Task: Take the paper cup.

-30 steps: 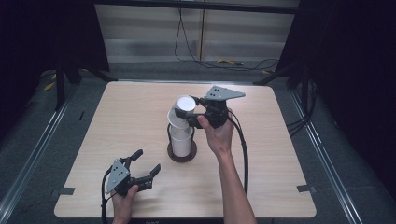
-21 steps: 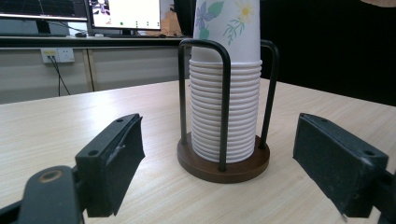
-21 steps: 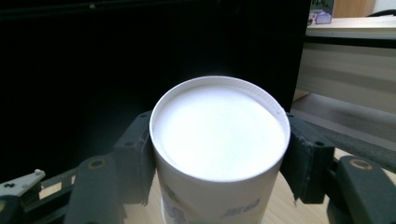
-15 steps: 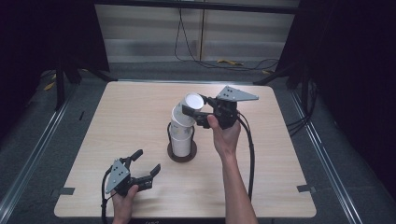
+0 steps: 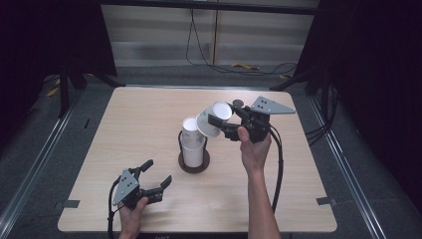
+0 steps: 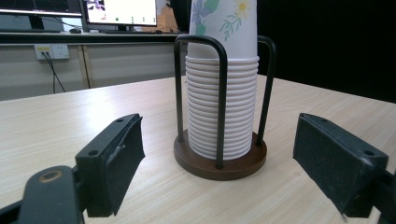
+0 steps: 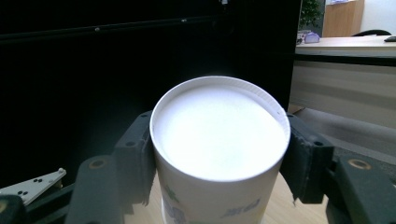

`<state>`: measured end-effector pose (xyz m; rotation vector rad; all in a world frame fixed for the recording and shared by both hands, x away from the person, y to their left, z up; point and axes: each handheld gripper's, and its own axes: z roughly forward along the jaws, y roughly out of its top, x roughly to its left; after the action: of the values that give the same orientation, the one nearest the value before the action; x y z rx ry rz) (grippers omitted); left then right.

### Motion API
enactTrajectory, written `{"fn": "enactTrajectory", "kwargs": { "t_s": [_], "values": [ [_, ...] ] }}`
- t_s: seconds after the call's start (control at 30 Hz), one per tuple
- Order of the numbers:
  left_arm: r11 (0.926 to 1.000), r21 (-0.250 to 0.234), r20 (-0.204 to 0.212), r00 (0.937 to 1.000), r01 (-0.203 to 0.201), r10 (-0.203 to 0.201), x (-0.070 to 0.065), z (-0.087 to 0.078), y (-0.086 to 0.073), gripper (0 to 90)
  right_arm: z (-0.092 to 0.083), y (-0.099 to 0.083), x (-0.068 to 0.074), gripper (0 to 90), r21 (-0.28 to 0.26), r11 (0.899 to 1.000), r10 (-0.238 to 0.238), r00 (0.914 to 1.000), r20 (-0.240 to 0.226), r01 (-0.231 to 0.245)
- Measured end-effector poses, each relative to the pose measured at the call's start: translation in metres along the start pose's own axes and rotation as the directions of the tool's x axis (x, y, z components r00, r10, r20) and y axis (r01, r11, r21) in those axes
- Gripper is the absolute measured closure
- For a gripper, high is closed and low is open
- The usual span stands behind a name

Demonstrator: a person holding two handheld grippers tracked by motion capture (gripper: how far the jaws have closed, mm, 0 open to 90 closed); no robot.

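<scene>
A stack of white paper cups (image 5: 192,142) with a flower print stands in a black wire holder on a round brown base (image 5: 195,168) at the table's middle. My right gripper (image 5: 217,123) hangs just right of the stack's top, shut on a single paper cup (image 5: 214,118) that is tilted with its mouth up and to the right. In the right gripper view both pads (image 7: 136,158) press the sides of that cup (image 7: 219,140). My left gripper (image 5: 156,172) rests open near the front left. In its own view the stack (image 6: 222,105) stands beyond its fingers (image 6: 116,158).
The wooden table (image 5: 149,114) has free room to the left and at the back. Its right edge lies close behind my right hand. Cables (image 5: 276,164) trail from both grippers toward the front edge. Dark floor and rails surround the table.
My right gripper has carried the single cup off the top of the stack, to the right and slightly up, and the cup now tilts. The left gripper has kept still.
</scene>
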<state>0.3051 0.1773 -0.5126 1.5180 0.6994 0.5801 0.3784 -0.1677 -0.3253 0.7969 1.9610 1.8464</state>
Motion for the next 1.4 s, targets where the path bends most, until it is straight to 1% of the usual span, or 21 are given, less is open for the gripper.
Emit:
{"fn": "enactTrajectory", "kwargs": {
  "t_s": [0.13, 0.17, 0.27, 0.3, 0.33, 0.4, 0.5, 0.6, 0.63, 0.73, 0.77, 0.9, 1.0, 1.03, 1.13, 1.17, 1.2, 1.27, 1.3, 1.33, 1.4],
  "values": [
    [0.9998, 0.012, 0.007, 0.9998, 0.017, -0.017, 0.001, 0.001, 0.001, 15.9, -0.007, -0.003, -0.001, 36.5, 0.003, 1.0, 0.001, 1.0, 0.003, -0.001],
    [0.9995, 0.025, 0.029, 0.9994, 0.018, -0.019, 0.001, 0.004, 0.001, 15.9, -0.011, -0.006, -0.001, 36.5, 0.004, 1.0, 0.006, 1.0, 0.001, -0.006],
    [0.9989, 0.041, 0.042, 0.9988, 0.024, -0.025, -0.001, 0.007, 0.002, 16.2, -0.014, -0.01, 0.001, 36.5, 0.009, 1.0, -0.003, 1.0, -0.007, 0.003],
    [0.9986, 0.046, 0.066, 0.9974, 0.027, -0.03, -0.003, 0.01, 0.003, 16.1, -0.015, -0.012, 0.002, 36.6, 0.012, 1.0, -0.001, 0.9999, -0.011, 0.001],
    [0.9986, 0.046, 0.066, 0.9974, 0.027, -0.03, -0.003, 0.01, 0.003, 16.5, -0.015, -0.012, 0.002, 36.6, 0.012, 1.0, -0.001, 0.9999, -0.011, 0.001],
    [0.9974, 0.072, 0.101, 0.9949, 0.001, -0.008, -0.008, 0.014, 0.005, 16.6, -0.017, -0.019, 0.003, 36.6, 0.019, 1.0, 0.004, 0.9999, -0.016, -0.004],
    [0.9977, 0.065, 0.129, 0.9914, 0.017, -0.025, -0.012, 0.016, 0.009, 17.4, -0.02, -0.029, 0.005, 36.6, 0.023, 1.0, 0.017, 0.9994, -0.03, -0.016],
    [0.9974, 0.072, 0.148, 0.989, -0.005, -0.006, -0.015, 0.018, 0.013, 17.3, -0.021, -0.038, 0.008, 36.8, 0.05, 0.999, 0.024, 0.9984, -0.052, -0.022],
    [0.9974, 0.071, 0.153, 0.988, 0.009, -0.02, -0.016, 0.019, 0.014, 17.2, -0.021, -0.04, 0.009, 36.8, 0.054, 0.998, 0.023, 0.9983, -0.054, -0.02],
    [0.9964, 0.085, 0.166, 0.9859, 0.006, -0.02, -0.018, 0.021, 0.015, 17.3, -0.023, -0.048, 0.012, 36.8, 0.062, 0.998, 0.026, 0.9976, -0.064, -0.022],
    [0.9955, 0.095, 0.187, 0.9822, 0.002, -0.02, -0.019, 0.023, 0.016, 17.3, -0.023, -0.051, 0.013, 36.8, 0.063, 0.998, 0.026, 0.9976, -0.063, -0.022],
    [0.9944, 0.105, 0.212, 0.9772, -0.014, -0.008, -0.025, 0.027, 0.016, 17.4, -0.026, -0.063, 0.016, 36.8, 0.075, 0.997, 0.036, 0.9966, -0.074, -0.031],
    [0.9944, 0.103, 0.239, 0.9709, -0.023, -0.003, -0.029, 0.03, 0.018, 17.7, -0.025, -0.072, 0.018, 36.7, 0.09, 0.995, 0.038, 0.9959, -0.082, -0.031],
    [0.9944, 0.103, 0.239, 0.9709, -0.023, -0.003, -0.029, 0.03, 0.018, 17.2, -0.025, -0.072, 0.018, 36.7, 0.09, 0.995, 0.038, 0.9959, -0.082, -0.031],
    [0.9943, 0.1, 0.264, 0.9644, -0.038, 0.011, -0.034, 0.033, 0.02, 15.9, -0.021, -0.084, 0.022, 36.6, 0.109, 0.994, 0.038, 0.9936, -0.107, -0.026],
    [0.9943, 0.1, 0.264, 0.9644, -0.038, 0.011, -0.034, 0.033, 0.02, 15.9, -0.021, -0.084, 0.022, 36.6, 0.109, 0.994, 0.038, 0.9936, -0.107, -0.026],
    [0.9941, 0.099, 0.277, 0.9607, -0.044, 0.015, -0.036, 0.034, 0.021, 15.9, -0.019, -0.089, 0.023, 36.6, 0.123, 0.992, 0.036, 0.993, -0.112, -0.022],
    [0.993, 0.102, 0.279, 0.9597, -0.06, 0.029, -0.037, 0.035, 0.022, 16.0, -0.018, -0.091, 0.024, 36.6, 0.124, 0.992, 0.039, 0.9925, -0.116, -0.025],
    [0.9937, 0.099, 0.28, 0.9597, -0.053, 0.023, -0.039, 0.035, 0.022, 16.0, -0.017, -0.094, 0.025, 36.7, 0.133, 0.991, 0.045, 0.9917, -0.12, -0.029],
    [0.9932, 0.099, 0.292, 0.956, -0.06, 0.029, -0.04, 0.036, 0.023, 16.0, -0.016, -0.096, 0.025, 36.6, 0.136, 0.99, 0.045, 0.9916, -0.121, -0.028],
    [0.9925, 0.102, 0.296, 0.9546, -0.068, 0.035, -0.041, 0.037, 0.023, 16.2, -0.014, -0.102, 0.026, 36.6, 0.144, 0.989, 0.053, 0.9906, -0.126, -0.034]
  ]
}}
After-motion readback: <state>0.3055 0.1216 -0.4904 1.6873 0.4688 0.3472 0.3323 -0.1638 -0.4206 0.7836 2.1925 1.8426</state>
